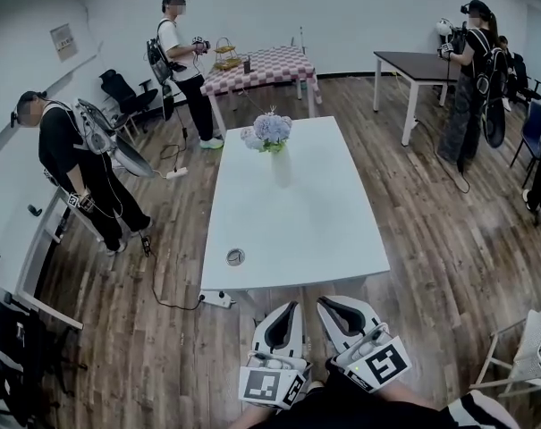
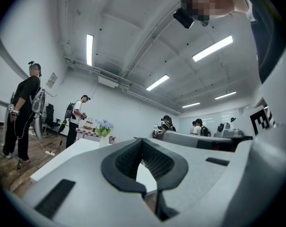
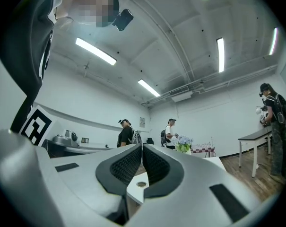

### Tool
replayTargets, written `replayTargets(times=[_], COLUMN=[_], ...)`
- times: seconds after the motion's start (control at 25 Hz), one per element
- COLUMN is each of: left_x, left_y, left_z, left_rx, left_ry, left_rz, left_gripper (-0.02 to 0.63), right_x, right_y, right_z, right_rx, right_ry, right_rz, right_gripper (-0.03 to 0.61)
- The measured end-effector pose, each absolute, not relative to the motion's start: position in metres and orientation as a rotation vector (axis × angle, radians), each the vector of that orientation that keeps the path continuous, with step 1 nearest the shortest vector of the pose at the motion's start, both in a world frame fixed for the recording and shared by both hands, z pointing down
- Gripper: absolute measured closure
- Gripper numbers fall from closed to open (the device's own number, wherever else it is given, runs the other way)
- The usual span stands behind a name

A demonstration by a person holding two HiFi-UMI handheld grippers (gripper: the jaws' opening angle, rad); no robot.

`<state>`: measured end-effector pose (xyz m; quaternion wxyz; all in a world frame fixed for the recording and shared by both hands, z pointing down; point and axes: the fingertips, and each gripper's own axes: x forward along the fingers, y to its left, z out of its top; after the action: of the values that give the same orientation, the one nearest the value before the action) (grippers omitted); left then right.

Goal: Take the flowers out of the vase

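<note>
A bunch of pale blue and white flowers (image 1: pixel 273 130) stands in a white vase (image 1: pixel 281 165) at the far end of the long white table (image 1: pixel 306 231). Both grippers hover side by side off the table's near edge and point level toward the vase, far short of it. My left gripper (image 1: pixel 285 312) is shut with nothing in it, and so is my right gripper (image 1: pixel 332 307). In the left gripper view the left gripper (image 2: pixel 143 143) frames the flowers (image 2: pixel 104 126) far off. In the right gripper view the flowers (image 3: pixel 184 141) show beyond the right gripper (image 3: pixel 142 148).
A small round cap (image 1: pixel 235 256) sits on the table's near left corner. A power strip (image 1: pixel 218 299) lies on the floor below that corner. People stand at the left (image 1: pixel 73 164), far left (image 1: pixel 185 61) and far right (image 1: pixel 471 79). A checked table (image 1: pixel 261 65) and a dark table (image 1: pixel 422 65) stand behind.
</note>
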<state>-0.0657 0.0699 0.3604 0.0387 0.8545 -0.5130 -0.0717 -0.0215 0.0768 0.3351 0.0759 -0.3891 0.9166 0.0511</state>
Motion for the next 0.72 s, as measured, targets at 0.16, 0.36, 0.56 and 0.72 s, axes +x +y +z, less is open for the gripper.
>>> replayTargets(times=[0.16,0.36,0.56,0.72], left_x=[-0.063,-0.066,-0.068,-0.069], left_y=[0.062,0.047,0.022,-0.005], left_z=[0.361,0.363,0.362,0.364], left_rx=[2.631,2.63,2.622,2.612], left_ry=[-1.557,-1.56,-1.581,-1.595], left_rz=[-0.228,-0.225,-0.234,-0.233], left_gripper=[0.609,0.609,0.609,0.609], right_x=[-0.019,-0.025,-0.027,-0.026], right_y=[0.067,0.051,0.027,-0.001], right_z=[0.335,0.337,0.337,0.34], right_rx=[-1.182,-1.167,-1.154,-1.148], right_ry=[2.734,2.744,2.75,2.756], right_rz=[0.151,0.151,0.155,0.143], right_gripper=[0.555,0.555,0.555,0.555])
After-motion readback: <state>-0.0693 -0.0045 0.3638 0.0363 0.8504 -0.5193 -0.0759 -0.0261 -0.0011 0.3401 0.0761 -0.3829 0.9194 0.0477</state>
